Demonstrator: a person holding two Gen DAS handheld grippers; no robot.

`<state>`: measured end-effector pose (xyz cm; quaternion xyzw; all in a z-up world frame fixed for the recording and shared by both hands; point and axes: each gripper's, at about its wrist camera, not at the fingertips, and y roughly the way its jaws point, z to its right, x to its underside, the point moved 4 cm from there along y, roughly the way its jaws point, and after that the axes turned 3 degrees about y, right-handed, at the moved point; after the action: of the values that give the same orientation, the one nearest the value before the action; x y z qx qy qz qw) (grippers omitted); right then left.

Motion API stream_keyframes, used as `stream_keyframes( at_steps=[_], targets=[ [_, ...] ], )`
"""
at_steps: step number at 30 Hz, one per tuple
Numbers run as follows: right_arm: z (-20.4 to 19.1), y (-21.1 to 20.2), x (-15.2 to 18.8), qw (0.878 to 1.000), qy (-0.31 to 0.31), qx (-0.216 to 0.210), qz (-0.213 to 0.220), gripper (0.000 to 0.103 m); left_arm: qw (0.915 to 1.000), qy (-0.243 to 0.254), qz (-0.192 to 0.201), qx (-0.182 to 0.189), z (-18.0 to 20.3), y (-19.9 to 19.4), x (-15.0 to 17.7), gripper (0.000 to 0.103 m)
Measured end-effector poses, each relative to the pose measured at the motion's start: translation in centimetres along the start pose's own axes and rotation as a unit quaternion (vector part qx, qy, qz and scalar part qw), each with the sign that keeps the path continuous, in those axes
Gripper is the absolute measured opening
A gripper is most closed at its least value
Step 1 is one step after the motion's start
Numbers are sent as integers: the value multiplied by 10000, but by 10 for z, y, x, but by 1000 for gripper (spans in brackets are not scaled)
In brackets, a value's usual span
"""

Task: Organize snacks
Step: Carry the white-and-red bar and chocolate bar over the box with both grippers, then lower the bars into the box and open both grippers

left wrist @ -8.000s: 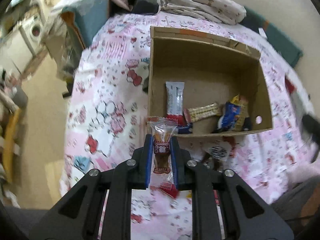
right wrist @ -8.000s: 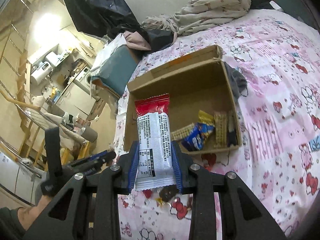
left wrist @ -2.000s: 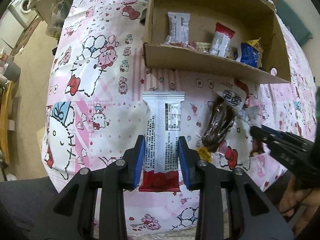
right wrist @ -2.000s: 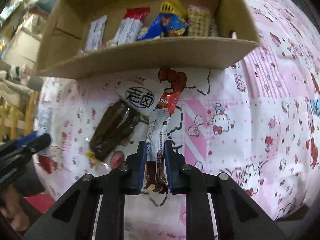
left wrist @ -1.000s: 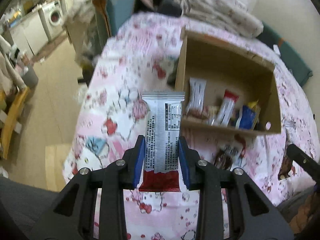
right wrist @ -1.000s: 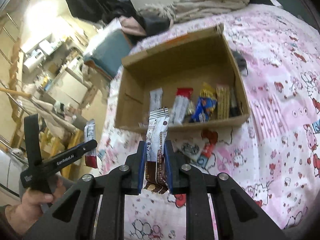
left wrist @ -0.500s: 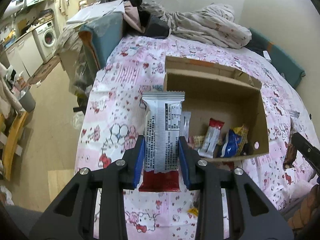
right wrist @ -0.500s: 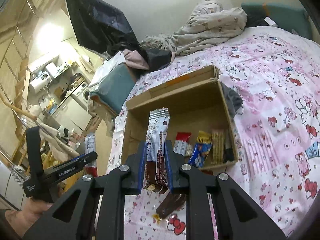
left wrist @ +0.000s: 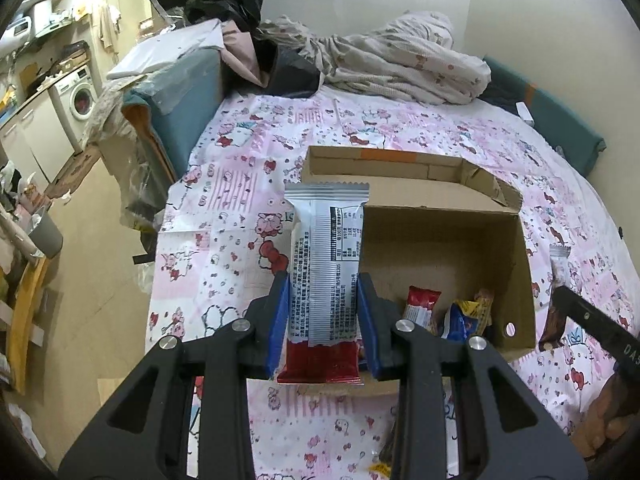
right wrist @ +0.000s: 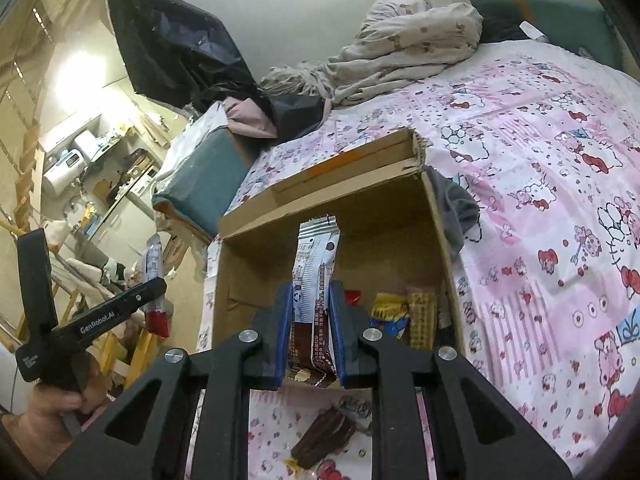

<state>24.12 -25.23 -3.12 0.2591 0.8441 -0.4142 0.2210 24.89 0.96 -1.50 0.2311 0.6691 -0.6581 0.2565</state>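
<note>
Above the cardboard box (left wrist: 516,264), already w/ several snacks inside, I've got both claws clamped: left gripper (left wrist: 323,316) on silver-red bar (left wrist: 326,264), right gripper (right wrist: 310,332) on brown-white packet (right wrist: 314,280). Dark snack (right wrist: 324,436) on the bed in front of box is left.

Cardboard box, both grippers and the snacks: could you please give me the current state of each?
Cardboard box: open-topped, on the bed, several snacks inside.
Left gripper: shut on silver-and-red bar, held upright.
Right gripper: shut on white-and-brown packet, held upright.
Dark brown packet: lying on the bedsheet, outside the box.
</note>
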Motion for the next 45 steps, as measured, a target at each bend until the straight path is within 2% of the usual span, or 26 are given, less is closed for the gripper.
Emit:
stream_keyframes(
  at_steps=[6,10,14,18,32,45],
  targets=[
    [18,12,-11,9996,274,37,-25,19,9995,-118,-156,258,9,25,-2,29],
    [28,27,-4,9986,450,88,-263,19,9988,-148,-241,402,11,44,4,29],
    [21,40,3,9984,336,73,-450,19,9951,-369,-663,640,13,66,18,29],
    [16,48,9,9979,374,-119,-519,19,9964,-226,-675,452,18,68,27,29],
    [17,69,24,9953,315,60,-914,19,9962,-120,-756,403,22,75,33,29],
    [16,71,23,9954,313,44,-904,20,9970,-58,-685,350,21,74,32,29]
  ],
)
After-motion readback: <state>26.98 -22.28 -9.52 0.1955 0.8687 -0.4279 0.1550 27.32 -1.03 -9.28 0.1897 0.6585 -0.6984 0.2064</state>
